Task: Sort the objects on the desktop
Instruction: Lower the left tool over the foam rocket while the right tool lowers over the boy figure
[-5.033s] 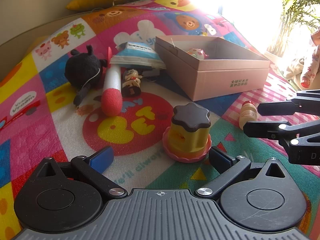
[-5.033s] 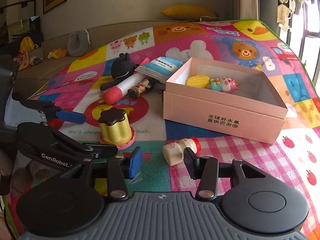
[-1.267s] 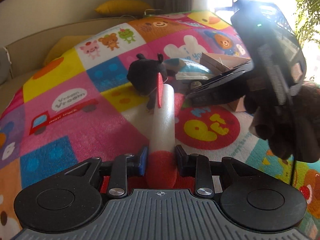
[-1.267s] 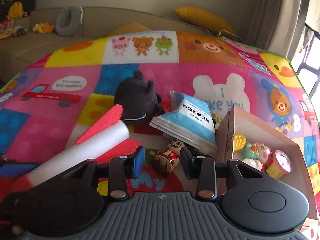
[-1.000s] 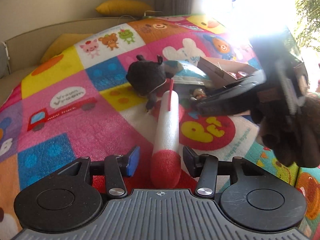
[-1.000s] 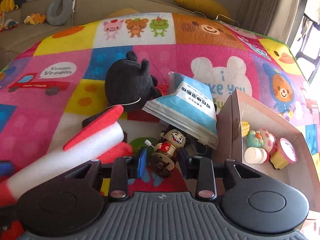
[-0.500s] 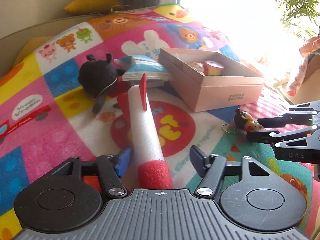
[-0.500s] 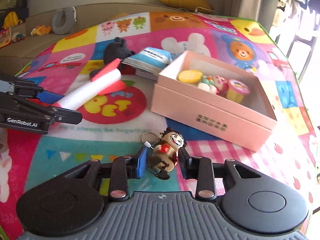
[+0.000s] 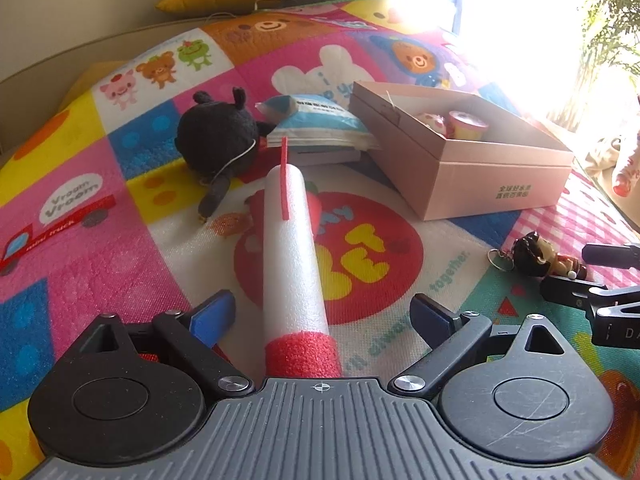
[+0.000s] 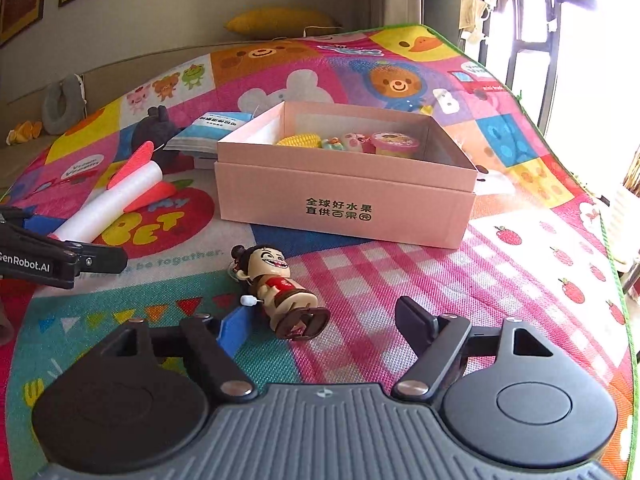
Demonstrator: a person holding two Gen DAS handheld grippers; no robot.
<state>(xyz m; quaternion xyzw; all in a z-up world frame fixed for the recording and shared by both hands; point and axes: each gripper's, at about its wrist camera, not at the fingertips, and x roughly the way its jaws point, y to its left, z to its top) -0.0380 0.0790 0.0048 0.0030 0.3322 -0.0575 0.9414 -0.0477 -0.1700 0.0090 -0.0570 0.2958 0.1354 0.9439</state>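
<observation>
The patchwork play mat is carrying a pink box; the left tongs are opening around the foam rocket, the right tongs opening around the figurine, neither gripping.

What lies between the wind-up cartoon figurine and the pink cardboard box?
Only bare play mat between the wind-up cartoon figurine and the pink cardboard box; the right wrist view shows it.

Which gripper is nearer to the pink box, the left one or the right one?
Right. The right gripper is just in front of the pink box, jaws opening around the figurine. The left gripper is farther off, beside the foam rocket.
</observation>
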